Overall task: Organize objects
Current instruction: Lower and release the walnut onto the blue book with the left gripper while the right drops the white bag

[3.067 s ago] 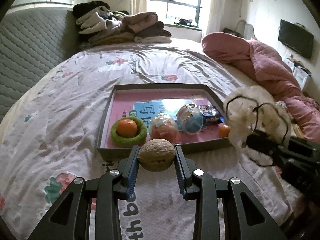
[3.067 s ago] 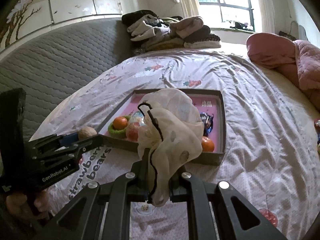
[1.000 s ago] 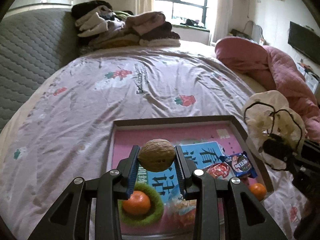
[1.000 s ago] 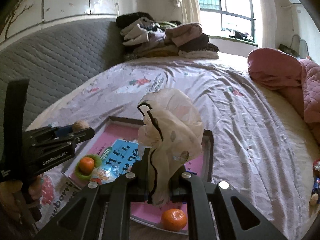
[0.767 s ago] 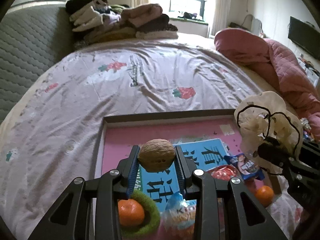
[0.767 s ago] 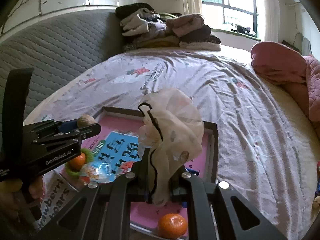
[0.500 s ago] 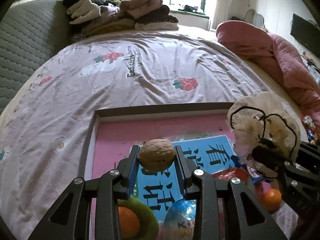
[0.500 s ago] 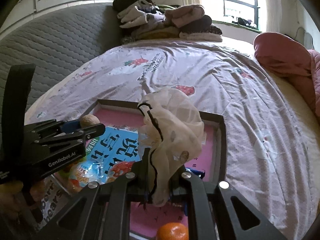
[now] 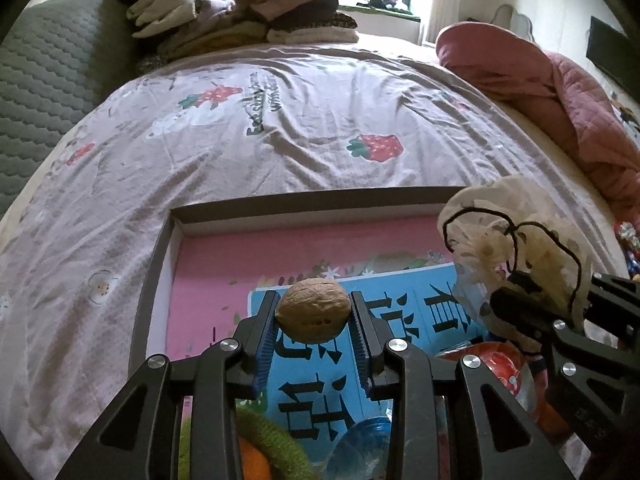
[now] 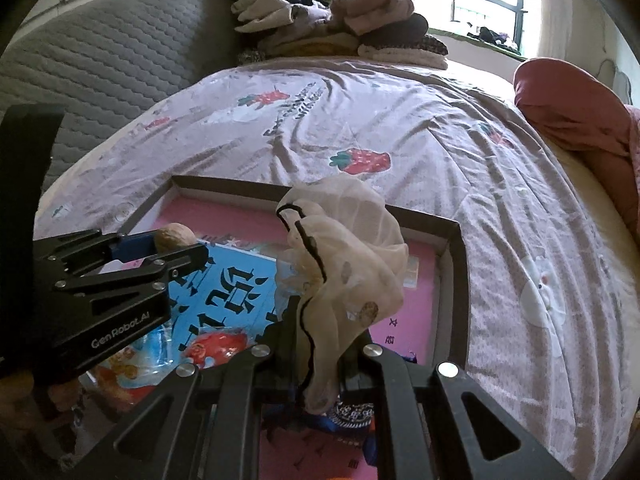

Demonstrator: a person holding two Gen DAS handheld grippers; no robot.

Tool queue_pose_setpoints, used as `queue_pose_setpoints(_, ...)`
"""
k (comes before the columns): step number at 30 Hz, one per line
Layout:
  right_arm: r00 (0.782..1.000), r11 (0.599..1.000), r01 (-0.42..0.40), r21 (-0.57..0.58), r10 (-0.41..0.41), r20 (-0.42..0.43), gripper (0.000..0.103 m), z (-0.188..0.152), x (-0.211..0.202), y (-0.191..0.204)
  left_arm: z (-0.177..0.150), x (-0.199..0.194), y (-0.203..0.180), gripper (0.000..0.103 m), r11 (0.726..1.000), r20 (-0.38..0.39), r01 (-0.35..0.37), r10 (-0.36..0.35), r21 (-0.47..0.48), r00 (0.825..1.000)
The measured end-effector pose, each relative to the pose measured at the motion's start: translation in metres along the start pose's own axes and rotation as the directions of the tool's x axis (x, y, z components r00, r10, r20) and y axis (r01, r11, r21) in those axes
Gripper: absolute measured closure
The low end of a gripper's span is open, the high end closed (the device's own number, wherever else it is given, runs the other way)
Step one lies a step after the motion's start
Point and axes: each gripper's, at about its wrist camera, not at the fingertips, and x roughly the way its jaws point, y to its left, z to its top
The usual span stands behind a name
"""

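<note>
- The left gripper [image 9: 314, 318] clamped a walnut [image 9: 313, 315] between its blue pads, held above the pink-floored tray [image 9: 160, 256], over its blue sheet [image 9: 400, 316].
- The right gripper [image 10: 320, 344] pinched a sheer drawstring pouch [image 10: 352, 248], raised over the tray's right half.
- The tray lay on the strawberry-print bedsheet [image 9: 320, 120].

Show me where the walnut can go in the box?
The bare pink strip between the box's far wall and the blue sheet is free. Nearer the camera it is crowded: the orange in its green ring and the snack packets.
</note>
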Motion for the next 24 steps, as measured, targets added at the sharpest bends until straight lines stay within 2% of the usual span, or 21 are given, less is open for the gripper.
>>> queue_pose_setpoints(12,0.999,1.000,0.004,0.016,-0.004,-0.040,0.088,0.004,0.004,-0.002,-0.002,0.013,-0.001,0.068,1.000,-0.050,0.001,0.000,0.017,0.999)
queue_pose_setpoints(24,0.999,1.000,0.026,-0.006,-0.026,-0.047,0.085,0.004,-0.001,0.002,-0.004,0.012,0.002,0.068,1.000,-0.061,0.003,-0.002,0.006,0.998)
